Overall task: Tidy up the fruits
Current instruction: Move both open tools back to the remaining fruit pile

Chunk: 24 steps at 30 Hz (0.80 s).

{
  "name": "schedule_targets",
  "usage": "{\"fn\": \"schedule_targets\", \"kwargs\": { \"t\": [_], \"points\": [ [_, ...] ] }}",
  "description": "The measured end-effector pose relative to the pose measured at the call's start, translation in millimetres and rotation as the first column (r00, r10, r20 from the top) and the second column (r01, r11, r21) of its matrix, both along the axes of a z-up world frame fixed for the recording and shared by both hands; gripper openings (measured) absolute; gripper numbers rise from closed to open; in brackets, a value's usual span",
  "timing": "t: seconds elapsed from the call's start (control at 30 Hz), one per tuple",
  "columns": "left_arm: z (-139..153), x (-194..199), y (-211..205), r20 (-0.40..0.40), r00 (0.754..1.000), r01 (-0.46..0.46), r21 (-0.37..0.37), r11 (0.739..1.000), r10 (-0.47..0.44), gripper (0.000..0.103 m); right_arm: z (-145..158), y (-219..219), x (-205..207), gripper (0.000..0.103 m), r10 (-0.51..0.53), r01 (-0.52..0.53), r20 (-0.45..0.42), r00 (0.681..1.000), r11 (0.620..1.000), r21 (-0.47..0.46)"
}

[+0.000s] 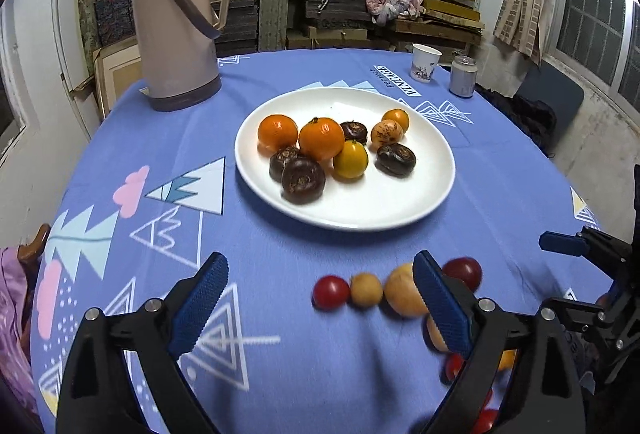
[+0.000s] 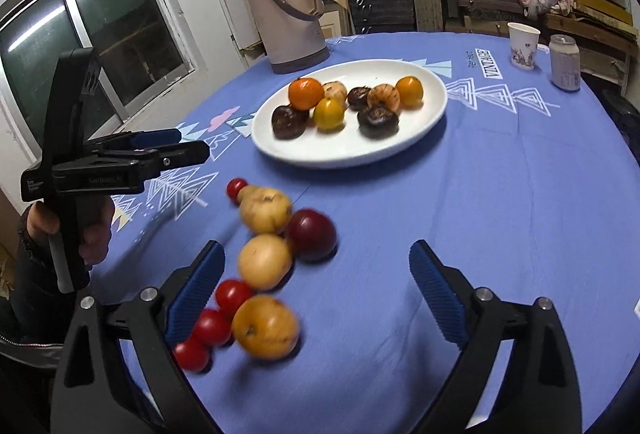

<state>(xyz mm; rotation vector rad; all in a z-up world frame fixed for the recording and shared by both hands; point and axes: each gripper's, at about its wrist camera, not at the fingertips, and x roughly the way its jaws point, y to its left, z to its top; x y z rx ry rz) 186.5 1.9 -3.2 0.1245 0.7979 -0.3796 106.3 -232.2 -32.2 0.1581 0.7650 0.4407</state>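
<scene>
Fruits loose on the surface before two spread claws

Fruits (image 2: 266, 234) lie in a blurred cluster just ahead of the right claw (image 2: 316, 294), whose jaws stand wide apart and grip nothing; cherry tomatoes (image 2: 212, 326) sit beside its left finger. The left claw (image 1: 320, 304) is likewise spread and empty, with a red tomato (image 1: 331, 292) and tan fruit between and past its fingertips. Farther out, a white plate (image 1: 360, 209) carries oranges (image 1: 278, 131) and dark water chestnuts (image 1: 303, 181). Beyond it stand a thermos (image 1: 176, 13), a paper cup (image 1: 426, 63) and a can (image 1: 463, 76) on the blue surface (image 1: 280, 374).
</scene>
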Motion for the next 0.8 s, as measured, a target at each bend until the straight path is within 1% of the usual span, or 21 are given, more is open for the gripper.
{"fn": "schedule_targets", "kwargs": {
  "t": [0.23, 0.4, 0.53, 0.8],
  "points": [
    [-9.2, -25.2, 2.7, -0.018, 1.0, -0.003, -0.003, 1.0, 0.003, 0.094, 1.0, 6.4, -20.4, 0.093, 0.007, -0.007, 0.003, 1.0, 1.0, -0.005],
    [-16.4, -41.5, 4.0, -0.04, 0.999, -0.003, -0.006, 1.0, 0.003, 0.094, -4.1, 15.1, -30.9, 0.094, 0.024, -0.024, -0.002, 1.0, 0.999, -0.049],
    [-23.4, -48.7, 3.0, -0.058, 0.998, 0.006, 0.009, 1.0, -0.005, 0.094, -12.4, 21.1, -38.7, 0.094, 0.041, -0.042, -0.009, 0.999, 0.995, -0.087],
    [-27.5, -57.7, -0.9, -0.075, 0.997, 0.009, 0.012, 1.0, -0.008, 0.094, -16.0, 20.5, -42.8, 0.094, 0.039, -0.04, -0.023, 0.999, 0.996, -0.076]
  ]
}}
